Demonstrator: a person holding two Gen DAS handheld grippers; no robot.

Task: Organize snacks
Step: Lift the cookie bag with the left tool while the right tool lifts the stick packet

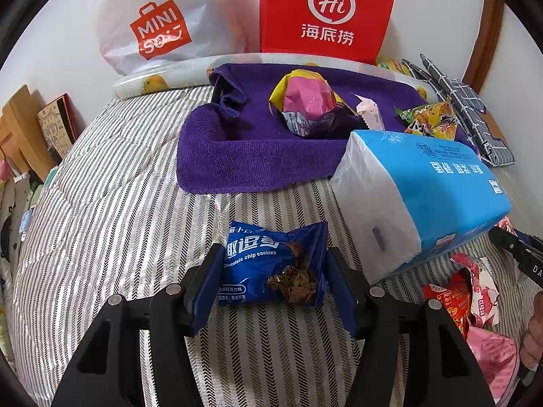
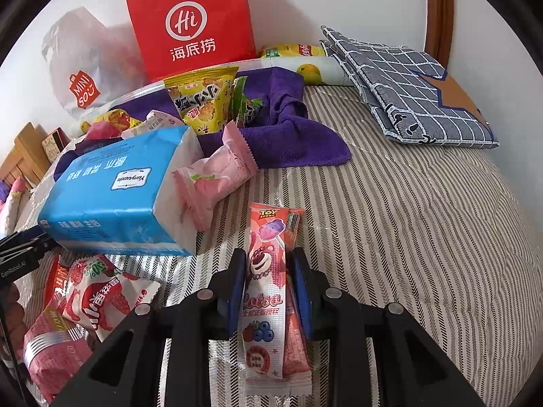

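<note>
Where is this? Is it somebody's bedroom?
Probably a bedroom. The snacks lie on what looks like a bed with a striped quilt, a checked pillow sits near the wall, and a wooden headboard rises behind it.

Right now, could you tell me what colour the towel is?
Purple; the towel shows best in the left wrist view.

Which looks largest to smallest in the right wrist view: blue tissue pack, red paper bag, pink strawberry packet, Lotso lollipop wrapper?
1. blue tissue pack
2. red paper bag
3-4. Lotso lollipop wrapper and pink strawberry packet: unsure, since the wrapper is far nearer the camera.
</note>
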